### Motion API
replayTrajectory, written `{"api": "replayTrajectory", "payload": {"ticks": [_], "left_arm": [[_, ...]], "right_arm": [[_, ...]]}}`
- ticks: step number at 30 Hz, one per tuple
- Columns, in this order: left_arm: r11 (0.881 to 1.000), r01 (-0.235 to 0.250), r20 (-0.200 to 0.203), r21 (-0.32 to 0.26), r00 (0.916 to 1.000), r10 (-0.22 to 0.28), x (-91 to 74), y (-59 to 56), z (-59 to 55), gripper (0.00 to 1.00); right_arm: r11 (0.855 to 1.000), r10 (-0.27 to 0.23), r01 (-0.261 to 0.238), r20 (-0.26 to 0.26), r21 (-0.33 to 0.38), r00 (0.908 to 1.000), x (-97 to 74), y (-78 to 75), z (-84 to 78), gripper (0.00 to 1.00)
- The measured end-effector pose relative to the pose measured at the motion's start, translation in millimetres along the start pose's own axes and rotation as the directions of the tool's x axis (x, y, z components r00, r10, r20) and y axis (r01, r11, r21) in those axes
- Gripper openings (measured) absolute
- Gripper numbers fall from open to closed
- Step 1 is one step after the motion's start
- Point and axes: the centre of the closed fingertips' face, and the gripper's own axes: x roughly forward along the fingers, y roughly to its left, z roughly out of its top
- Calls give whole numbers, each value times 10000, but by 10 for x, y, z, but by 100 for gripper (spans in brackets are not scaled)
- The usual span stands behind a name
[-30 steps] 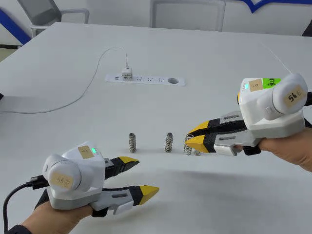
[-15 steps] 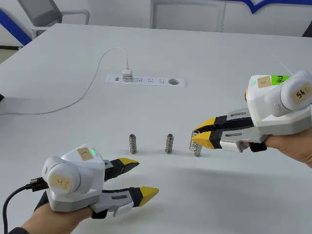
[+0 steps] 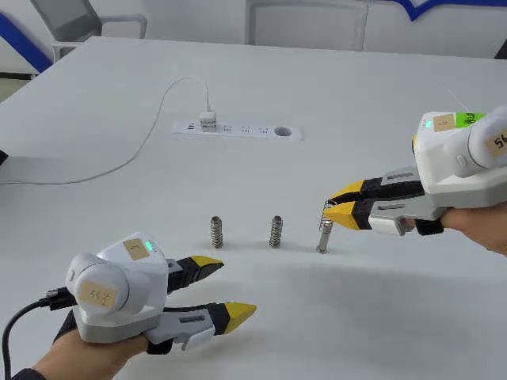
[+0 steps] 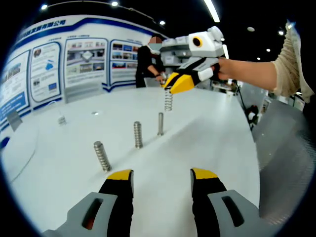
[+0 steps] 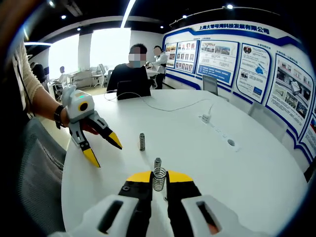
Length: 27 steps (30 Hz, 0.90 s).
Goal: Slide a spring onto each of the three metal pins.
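White right gripper point(image 3: 337, 208) with yellow-tipped jaws, held level by a hand off to the side, jaws pinched on a small coiled steel spring point(image 4: 168, 100), bare upright metal pin point(image 3: 323, 236) just below its tips, matching left gripper point(image 3: 230, 285) low over the white table point(image 3: 356, 317), jaws apart and empty, left spring-sleeved pin point(image 3: 215, 231) and middle spring-sleeved pin point(image 3: 275, 230) ahead of it.
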Motion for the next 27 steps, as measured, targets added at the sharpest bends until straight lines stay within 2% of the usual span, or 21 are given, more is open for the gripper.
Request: {"api": "replayTrajectory", "payload": {"ticks": [19,27], "left_arm": [[9993,-300,13,-232,9995,300,-73,78,-52,53],[9984,-449,-12,-356,9990,449,-117,122,-78,56]], "right_arm": [[9985,-492,492,-25,258,9988,22,-194,-63,11],[9976,-603,605,-83,338,9981,56,-226,-106,11]]}}
